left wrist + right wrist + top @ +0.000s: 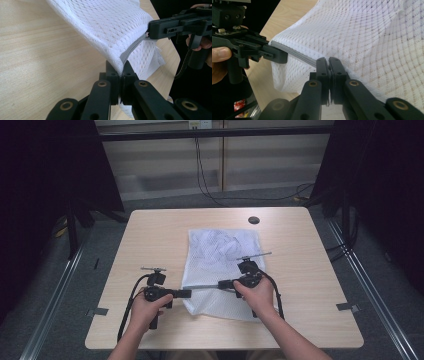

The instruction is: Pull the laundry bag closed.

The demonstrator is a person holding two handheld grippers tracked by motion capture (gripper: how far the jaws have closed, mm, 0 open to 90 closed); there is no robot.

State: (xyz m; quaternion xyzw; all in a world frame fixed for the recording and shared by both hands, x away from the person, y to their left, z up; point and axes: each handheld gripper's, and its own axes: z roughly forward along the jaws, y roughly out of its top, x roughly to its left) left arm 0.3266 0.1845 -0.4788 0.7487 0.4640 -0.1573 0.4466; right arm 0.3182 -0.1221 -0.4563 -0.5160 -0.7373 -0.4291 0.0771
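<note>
The left claw (186, 293) is pinching the grey zip edge (202, 286) of a white mesh bag (222, 270), its jaws pressed together on the cloth. Just across from it, the right claw (222, 283) is clamping the same edge, and the zip is stretching taut between the two. Beyond the claws, the bag is lying spread over the wooden worktop (150, 240), its far part crumpled. A small black disc (254, 220) is sitting well beyond the bag.
</note>
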